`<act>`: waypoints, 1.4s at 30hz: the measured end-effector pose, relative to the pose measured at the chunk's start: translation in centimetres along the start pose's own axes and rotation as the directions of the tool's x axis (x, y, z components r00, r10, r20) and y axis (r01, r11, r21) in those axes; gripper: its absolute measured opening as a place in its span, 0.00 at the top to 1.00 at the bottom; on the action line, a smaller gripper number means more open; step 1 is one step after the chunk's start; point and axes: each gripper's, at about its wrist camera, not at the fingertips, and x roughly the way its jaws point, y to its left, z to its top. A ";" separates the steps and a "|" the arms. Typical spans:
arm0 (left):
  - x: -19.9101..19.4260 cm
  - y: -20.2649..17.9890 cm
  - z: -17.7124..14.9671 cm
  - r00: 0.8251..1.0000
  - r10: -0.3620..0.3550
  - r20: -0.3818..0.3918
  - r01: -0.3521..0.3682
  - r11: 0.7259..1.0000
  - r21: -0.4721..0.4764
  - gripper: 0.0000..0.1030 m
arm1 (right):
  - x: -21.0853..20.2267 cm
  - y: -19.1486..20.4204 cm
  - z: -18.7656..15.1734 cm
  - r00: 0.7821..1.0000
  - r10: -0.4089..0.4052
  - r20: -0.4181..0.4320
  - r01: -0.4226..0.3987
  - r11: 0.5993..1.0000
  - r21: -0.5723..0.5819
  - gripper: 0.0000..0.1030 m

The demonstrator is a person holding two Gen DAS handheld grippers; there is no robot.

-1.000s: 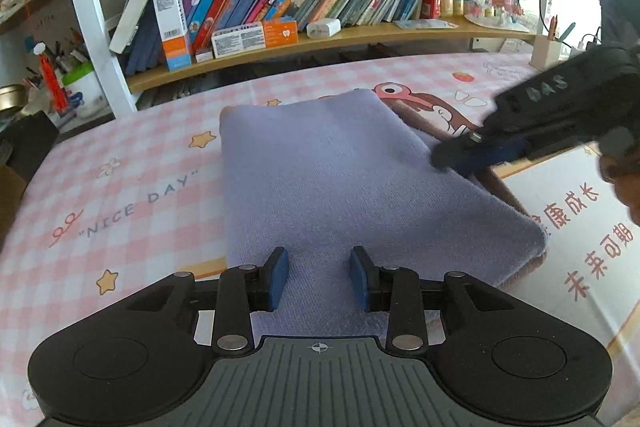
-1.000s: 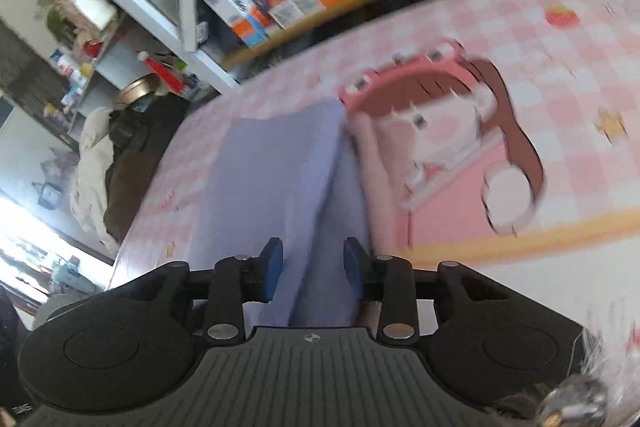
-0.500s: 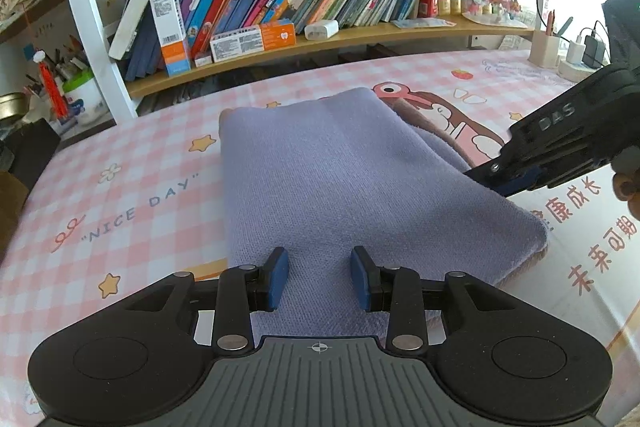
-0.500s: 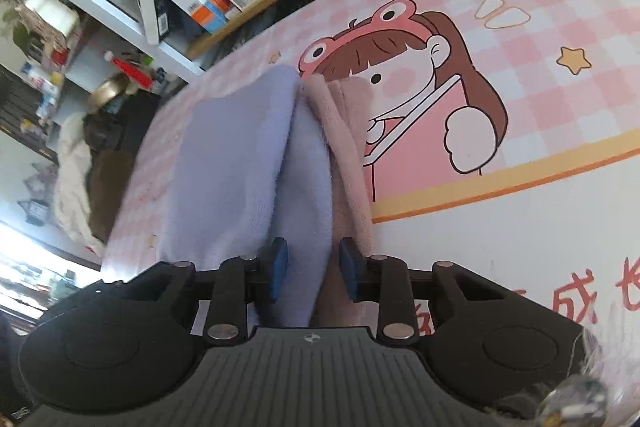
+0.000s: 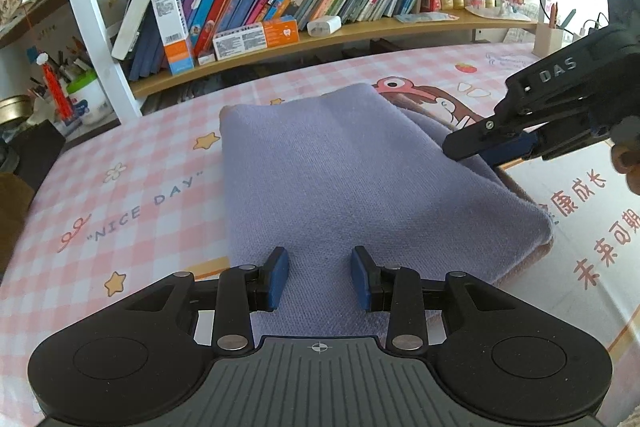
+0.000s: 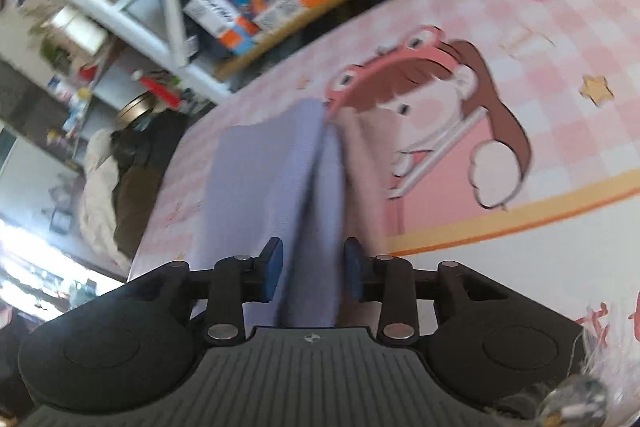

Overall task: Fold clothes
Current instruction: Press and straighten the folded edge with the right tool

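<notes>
Right-wrist view blurred, purple cloth (image 6: 264, 183) smeared.

Folded lavender cloth (image 5: 344, 171), pinkish underlayer, flat on pink checkered tablecloth (image 5: 132, 195)

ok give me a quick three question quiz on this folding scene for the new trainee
1. True or false: the folded purple cloth lies on a pink checked tablecloth.
2. In the left wrist view, where on the cloth is the right gripper? A) the far edge by the bookshelf B) the right-hand side edge C) nowhere near it
3. Fill in: the lettering on the tablecloth left of the cloth reads "____ DAY".
Key: 1 true. 2 B; its jaws are opening, with the cloth's edge between them. 3 NICE.
</notes>
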 end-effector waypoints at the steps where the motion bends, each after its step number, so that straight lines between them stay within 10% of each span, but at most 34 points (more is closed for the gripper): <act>1: 0.0 0.0 0.0 1.000 0.001 -0.001 -0.001 1.000 0.002 0.66 | 0.3 -0.4 0.1 1.000 -0.003 -0.010 0.003 1.000 0.012 0.69; 18: 0.1 0.1 0.0 1.000 -0.004 -0.006 0.004 1.000 0.018 0.66 | 2.0 0.7 3.5 0.998 0.055 0.038 -0.056 0.998 0.012 0.66; 23: 0.1 0.0 0.0 1.000 -0.001 -0.008 0.001 1.000 0.016 0.66 | 2.6 3.1 3.9 0.999 -0.010 0.031 0.013 0.995 -0.099 0.86; 34: 0.1 -0.3 0.2 1.000 0.023 -0.013 -0.023 1.000 0.012 0.65 | 3.8 2.6 2.9 0.990 -0.137 0.011 0.137 0.974 -0.182 0.91; 42: -2.6 -1.5 0.9 0.995 0.080 0.063 -0.078 0.996 -0.035 0.65 | -0.9 4.0 1.9 0.993 -0.098 0.062 0.111 0.962 -0.250 0.51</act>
